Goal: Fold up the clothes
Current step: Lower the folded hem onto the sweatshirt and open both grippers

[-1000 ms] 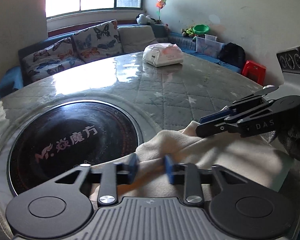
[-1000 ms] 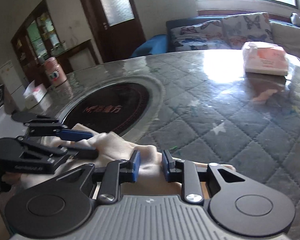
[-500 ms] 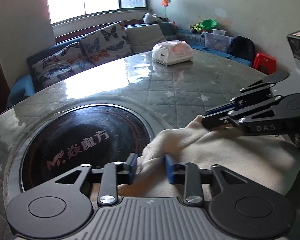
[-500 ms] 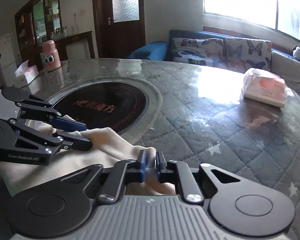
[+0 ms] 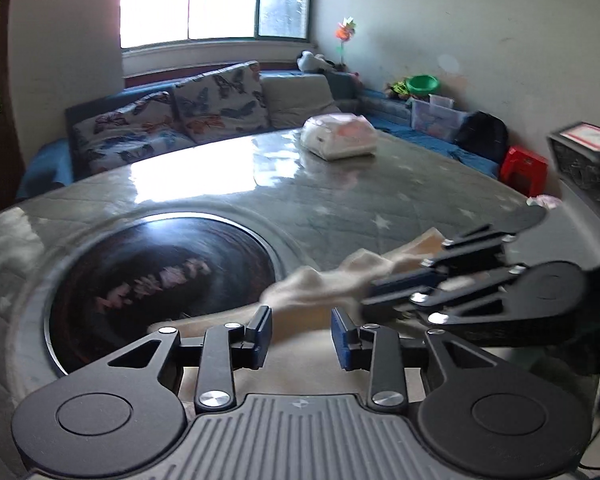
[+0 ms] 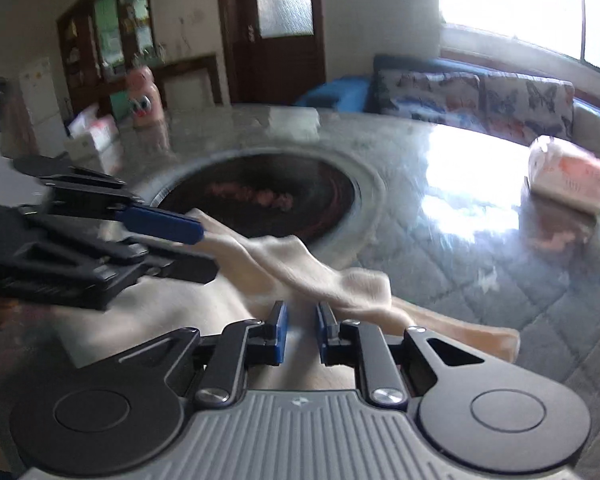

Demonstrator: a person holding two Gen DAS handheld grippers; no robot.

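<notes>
The round, glass-topped grey quilted table (image 5: 228, 184) carries a black circular inset hotplate (image 5: 160, 284) and, at its near edge, the cream fleece garment (image 6: 312, 276), bunched into a raised ridge between both tools. A white plastic-wrapped pack (image 5: 340, 142) sits far across the table. The left gripper (image 5: 300, 336) has its blue-padded fingers (image 5: 260, 330) spread wide over the cloth, gripping nothing. The right gripper (image 6: 301, 330) shows a narrow gap between its pads, with the cloth's fold just beyond its tips.
</notes>
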